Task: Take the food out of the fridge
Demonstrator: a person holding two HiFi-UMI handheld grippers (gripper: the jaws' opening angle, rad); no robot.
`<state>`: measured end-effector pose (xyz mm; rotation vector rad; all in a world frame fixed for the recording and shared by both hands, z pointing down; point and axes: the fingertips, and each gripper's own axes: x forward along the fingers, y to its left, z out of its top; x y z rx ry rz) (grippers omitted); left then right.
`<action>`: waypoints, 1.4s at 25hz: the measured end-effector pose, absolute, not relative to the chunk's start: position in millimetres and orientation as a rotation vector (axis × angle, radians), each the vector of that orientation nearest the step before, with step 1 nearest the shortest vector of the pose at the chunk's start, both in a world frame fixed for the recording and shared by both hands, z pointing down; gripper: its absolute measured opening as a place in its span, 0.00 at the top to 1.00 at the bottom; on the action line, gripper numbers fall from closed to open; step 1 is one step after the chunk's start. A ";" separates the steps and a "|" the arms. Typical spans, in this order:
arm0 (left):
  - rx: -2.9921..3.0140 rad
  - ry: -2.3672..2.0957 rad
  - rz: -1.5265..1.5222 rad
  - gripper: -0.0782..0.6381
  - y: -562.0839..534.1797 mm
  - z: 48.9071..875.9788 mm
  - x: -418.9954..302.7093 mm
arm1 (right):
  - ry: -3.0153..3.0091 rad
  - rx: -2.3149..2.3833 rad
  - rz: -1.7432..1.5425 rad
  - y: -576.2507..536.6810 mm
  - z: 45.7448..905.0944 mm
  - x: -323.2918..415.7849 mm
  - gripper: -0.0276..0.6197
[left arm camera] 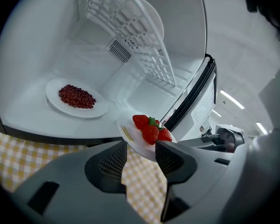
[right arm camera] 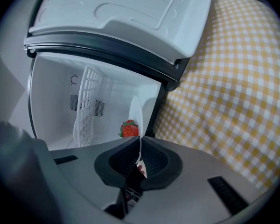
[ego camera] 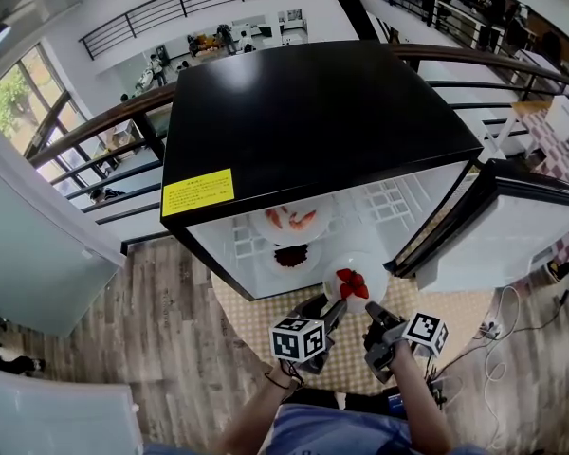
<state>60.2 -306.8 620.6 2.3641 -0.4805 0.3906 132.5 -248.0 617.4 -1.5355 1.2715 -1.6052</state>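
A small white plate of strawberries hangs just outside the open black fridge. My right gripper is shut on the plate's rim, which stands edge-on between the jaws of my right gripper in the right gripper view, the strawberries behind it. My left gripper is open beside the plate. In the left gripper view the strawberry plate lies just past the jaws of my left gripper, whose pads do not press on it. A plate of dark red beans sits on the fridge floor.
Another plate with pink food rests on the white wire shelf above. The fridge door hangs open at the right. The fridge stands on a yellow checked cloth. Railings and a wooden floor surround the table.
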 end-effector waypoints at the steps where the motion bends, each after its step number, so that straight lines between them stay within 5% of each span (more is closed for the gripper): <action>1: 2.369 -0.486 0.381 0.63 -305.0 616.7 57.1 | 1.286 -1.536 -1.600 -246.1 614.2 130.2 0.92; 35: 2.524 -0.536 0.349 0.63 -220.7 541.0 14.2 | 1.313 -1.374 -1.508 -159.3 554.0 88.5 0.92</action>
